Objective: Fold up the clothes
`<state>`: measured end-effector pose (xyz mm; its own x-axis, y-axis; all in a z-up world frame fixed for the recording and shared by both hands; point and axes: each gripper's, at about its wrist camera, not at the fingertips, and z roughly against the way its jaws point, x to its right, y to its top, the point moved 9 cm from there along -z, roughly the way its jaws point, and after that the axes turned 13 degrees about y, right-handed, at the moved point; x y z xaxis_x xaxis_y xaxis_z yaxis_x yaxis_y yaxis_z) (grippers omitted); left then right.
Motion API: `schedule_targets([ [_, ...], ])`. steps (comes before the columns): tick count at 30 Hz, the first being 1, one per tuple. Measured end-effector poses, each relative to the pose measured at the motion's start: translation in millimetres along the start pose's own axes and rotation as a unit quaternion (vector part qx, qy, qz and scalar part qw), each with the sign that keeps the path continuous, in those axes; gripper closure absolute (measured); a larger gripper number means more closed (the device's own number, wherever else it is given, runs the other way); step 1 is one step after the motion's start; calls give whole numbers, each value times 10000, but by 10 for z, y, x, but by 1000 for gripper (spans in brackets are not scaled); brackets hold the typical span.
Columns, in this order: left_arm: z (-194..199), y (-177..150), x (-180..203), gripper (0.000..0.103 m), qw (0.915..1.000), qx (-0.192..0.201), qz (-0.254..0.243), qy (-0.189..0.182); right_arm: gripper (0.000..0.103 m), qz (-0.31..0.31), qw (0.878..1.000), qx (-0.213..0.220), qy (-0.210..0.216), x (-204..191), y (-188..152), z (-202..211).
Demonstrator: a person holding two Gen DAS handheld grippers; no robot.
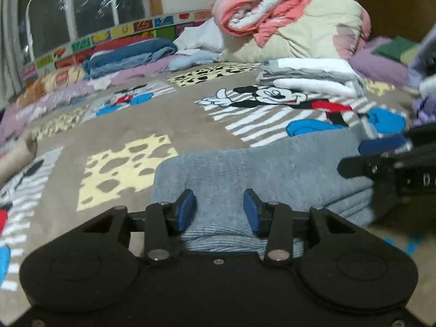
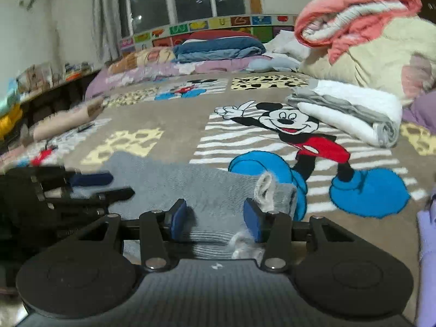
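A grey ribbed garment lies folded on the Mickey Mouse blanket, close in front of both grippers. My left gripper is open, its blue pads spread over the garment's near edge. My right gripper is open too, jaws over the garment, whose corner with fuzzy lining turns up by the right pad. Each gripper shows in the other's view: the right one at the right edge of the left wrist view, the left one at the left edge of the right wrist view.
A stack of folded white and grey clothes lies on the blanket at the right. Behind it is a heap of pink and cream bedding. Folded blue bedding lies under the window. Purple cloth is at the right edge.
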<state>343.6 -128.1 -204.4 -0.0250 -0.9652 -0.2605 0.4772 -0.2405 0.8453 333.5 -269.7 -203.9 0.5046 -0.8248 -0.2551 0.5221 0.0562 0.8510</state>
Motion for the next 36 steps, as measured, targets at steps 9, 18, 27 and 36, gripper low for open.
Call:
schedule_targets([
  [9,215,69,-379,49,9963,-137,828,-176,51,141,9977,459,-475,42,83,335],
  [18,131,-142,-1161,39,9191,-1147,3585,-1164,36,-2285,9687,903,345,615,-116,514],
  [27,-64,-322,-1136,39,8762,-1729,4164,-1703,35,-2787,9551,807,605,651,-187,343],
  [36,-204,-32,-935,67,9048,-1336,3589,-1861,63,-2797,9538,825,719,649,-134,198],
])
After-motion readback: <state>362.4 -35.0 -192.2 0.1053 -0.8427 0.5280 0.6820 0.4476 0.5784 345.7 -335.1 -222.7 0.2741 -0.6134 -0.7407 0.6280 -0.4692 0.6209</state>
